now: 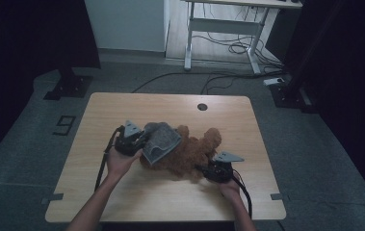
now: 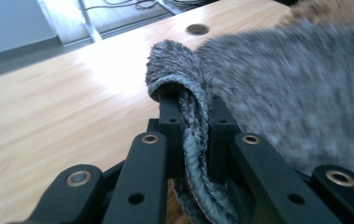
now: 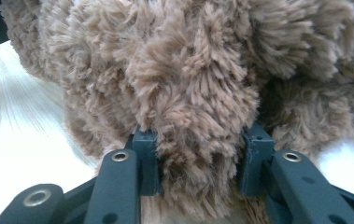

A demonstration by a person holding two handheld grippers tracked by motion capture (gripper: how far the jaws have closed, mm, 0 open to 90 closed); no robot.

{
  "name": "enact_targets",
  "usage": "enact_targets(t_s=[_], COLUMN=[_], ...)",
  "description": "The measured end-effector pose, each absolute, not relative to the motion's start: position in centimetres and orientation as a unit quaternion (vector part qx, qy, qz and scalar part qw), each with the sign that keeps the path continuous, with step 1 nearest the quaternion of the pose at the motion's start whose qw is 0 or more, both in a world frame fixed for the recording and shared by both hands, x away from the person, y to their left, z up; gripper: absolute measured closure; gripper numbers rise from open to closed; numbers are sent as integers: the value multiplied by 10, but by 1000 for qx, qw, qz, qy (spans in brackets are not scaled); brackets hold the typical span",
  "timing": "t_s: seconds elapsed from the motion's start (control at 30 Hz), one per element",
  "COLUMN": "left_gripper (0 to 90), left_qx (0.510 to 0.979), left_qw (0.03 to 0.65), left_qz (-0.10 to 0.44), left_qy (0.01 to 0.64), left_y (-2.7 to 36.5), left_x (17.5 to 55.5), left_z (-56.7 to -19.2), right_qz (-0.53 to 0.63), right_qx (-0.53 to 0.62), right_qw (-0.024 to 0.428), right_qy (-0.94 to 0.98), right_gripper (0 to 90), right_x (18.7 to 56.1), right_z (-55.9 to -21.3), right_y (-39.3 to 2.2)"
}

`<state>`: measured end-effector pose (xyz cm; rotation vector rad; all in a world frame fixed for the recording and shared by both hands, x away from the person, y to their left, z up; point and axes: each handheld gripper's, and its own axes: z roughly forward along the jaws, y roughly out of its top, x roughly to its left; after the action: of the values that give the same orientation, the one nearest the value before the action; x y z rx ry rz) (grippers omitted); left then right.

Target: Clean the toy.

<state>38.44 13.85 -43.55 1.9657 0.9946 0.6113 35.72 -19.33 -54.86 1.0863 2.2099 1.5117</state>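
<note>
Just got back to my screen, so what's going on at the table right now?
A person is working on a brown teddy bear lying on the wooden table. The left gripper is shut on the folded edge of a grey fleecy cloth draped over the bear, while the right gripper is clamped on a tuft of the bear's fur.

High view looks forward and down on the whole bench (image 1: 122, 192); each tool view sits very close, left on grey cloth (image 2: 277, 93), right on brown plush (image 3: 188, 79), both shared with high view.
</note>
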Motion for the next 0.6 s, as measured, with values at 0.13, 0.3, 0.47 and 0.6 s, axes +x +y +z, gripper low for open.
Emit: enact_targets(t_s=[0.13,0.3,0.47,0.6], left_gripper=[792,792,797,800], left_qx=[803,812,807,808], left_qw=[394,386,402,407], left_qz=[236,221,211,213], left_qy=[379,378,378,369], left_y=[105,96,106,109], left_x=[396,400,392,382], left_z=[-440,-455,-460,-463], right_qz=[519,519,520,518], right_qx=[371,369,367,351], right_qw=[129,128,123,123], right_qy=[759,760,761,771], right_gripper=[592,586,514,435], right_x=[357,357,356,354], right_z=[-549,-549,-548,-540], right_y=[-193,-193,-195,-201])
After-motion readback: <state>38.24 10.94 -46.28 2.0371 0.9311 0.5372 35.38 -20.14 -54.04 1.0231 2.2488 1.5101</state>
